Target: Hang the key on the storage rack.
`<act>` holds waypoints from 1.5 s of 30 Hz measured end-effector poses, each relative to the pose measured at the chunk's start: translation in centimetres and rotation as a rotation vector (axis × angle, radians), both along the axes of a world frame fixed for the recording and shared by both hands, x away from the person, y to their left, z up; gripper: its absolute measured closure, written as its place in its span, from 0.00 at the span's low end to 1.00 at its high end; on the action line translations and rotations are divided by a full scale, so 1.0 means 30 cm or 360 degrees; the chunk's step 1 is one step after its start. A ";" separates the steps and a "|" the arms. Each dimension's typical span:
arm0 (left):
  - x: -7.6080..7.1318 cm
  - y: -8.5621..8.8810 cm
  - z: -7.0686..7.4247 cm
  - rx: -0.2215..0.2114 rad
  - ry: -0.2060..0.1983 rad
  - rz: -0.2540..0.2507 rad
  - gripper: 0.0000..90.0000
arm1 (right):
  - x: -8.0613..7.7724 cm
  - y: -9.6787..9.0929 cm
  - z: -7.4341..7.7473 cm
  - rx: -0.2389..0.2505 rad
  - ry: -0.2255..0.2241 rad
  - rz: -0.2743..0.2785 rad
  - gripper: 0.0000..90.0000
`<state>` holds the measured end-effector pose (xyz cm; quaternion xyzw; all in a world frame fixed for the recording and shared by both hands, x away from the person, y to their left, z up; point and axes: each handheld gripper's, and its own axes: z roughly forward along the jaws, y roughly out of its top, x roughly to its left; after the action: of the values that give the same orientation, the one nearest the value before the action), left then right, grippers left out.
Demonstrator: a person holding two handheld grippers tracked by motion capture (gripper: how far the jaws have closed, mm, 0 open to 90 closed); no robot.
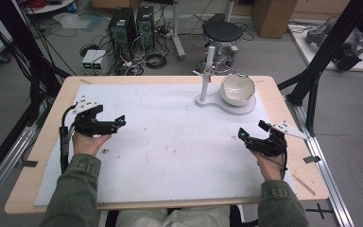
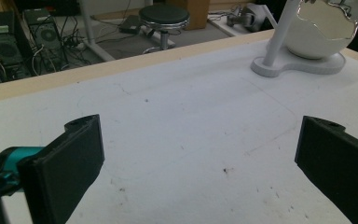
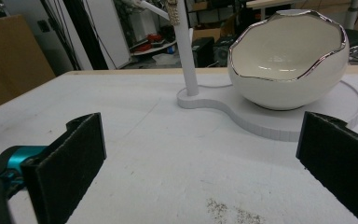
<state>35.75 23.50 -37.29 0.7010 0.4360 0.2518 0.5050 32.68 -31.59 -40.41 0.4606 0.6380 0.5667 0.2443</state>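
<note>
Left tool (image 1: 121, 120) and right tool (image 1: 242, 134), both with jaws spread wide and holding nothing, hover over the tabletop (image 1: 170, 142). The white bowl (image 1: 237, 88) sits on its stand (image 1: 217, 101), ahead of the right tool and well apart from the left.

Bowl (image 3: 286, 70): glossy white ceramic, shiny silver rim. Stand (image 3: 279, 122): matt white plastic. Desk (image 1: 283, 87): pale wood edge, matt white sheet. Jaw pads: rough black foam.
</note>
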 end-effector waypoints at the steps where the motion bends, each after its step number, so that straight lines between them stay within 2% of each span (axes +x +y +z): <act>1: 0.000 0.000 0.000 0.0000 0.0000 0.0000 0.02 | 0.000 0.000 0.000 0.0002 0.0002 -0.0001 0.00; 11: -0.054 0.063 -0.025 0.0003 -0.0011 0.0089 0.02 | -0.004 -0.001 -0.001 0.0011 0.0006 -0.0014 0.00; 14: -0.083 0.095 -0.036 -0.0018 -0.0057 0.0153 0.02 | -0.005 -0.002 -0.001 0.0010 0.0009 -0.0014 0.00; 18: -0.112 0.129 -0.053 -0.0038 -0.0065 0.0204 0.02 | -0.006 -0.003 -0.002 0.0011 0.0009 -0.0017 0.00; 21: -0.129 0.143 -0.064 -0.0066 -0.0068 0.0213 0.02 | -0.007 -0.002 -0.002 0.0012 0.0010 -0.0020 0.00; 26: -0.166 0.182 -0.073 -0.0075 -0.0146 0.0292 0.02 | -0.008 -0.003 -0.003 0.0012 0.0012 -0.0029 0.00; 27: -0.166 0.182 -0.073 -0.0075 -0.0146 0.0292 0.02 | -0.008 -0.003 -0.003 0.0012 0.0012 -0.0029 0.00; 28: -0.181 0.203 -0.076 -0.0123 -0.0196 0.0328 0.02 | -0.008 -0.003 -0.003 0.0012 0.0012 -0.0030 0.00; 29: -0.181 0.203 -0.076 -0.0123 -0.0196 0.0328 0.02 | -0.008 -0.003 -0.003 0.0012 0.0012 -0.0030 0.00; 30: -0.190 0.219 -0.078 -0.0165 -0.0213 0.0345 0.02 | -0.008 -0.003 -0.004 0.0011 0.0011 -0.0029 0.00; 33: -0.199 0.232 -0.083 -0.0168 -0.0219 0.0366 0.02 | -0.007 -0.003 -0.004 0.0012 0.0015 -0.0027 0.00; 41: -0.201 0.245 -0.101 -0.0138 -0.0159 0.0387 0.02 | -0.005 0.000 -0.005 -0.0003 0.0018 -0.0020 0.00; 42: -0.198 0.252 -0.103 -0.0160 -0.0152 0.0392 0.02 | -0.004 0.002 -0.007 -0.0015 0.0023 -0.0015 0.00; 45: -0.198 0.256 -0.103 -0.0165 -0.0154 0.0400 0.02 | -0.003 0.007 -0.008 -0.0032 0.0028 -0.0009 0.00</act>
<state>29.82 31.20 -40.38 0.6010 0.5080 0.3238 0.5253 32.58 -31.40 -40.65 0.4651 0.6443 0.5555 0.2449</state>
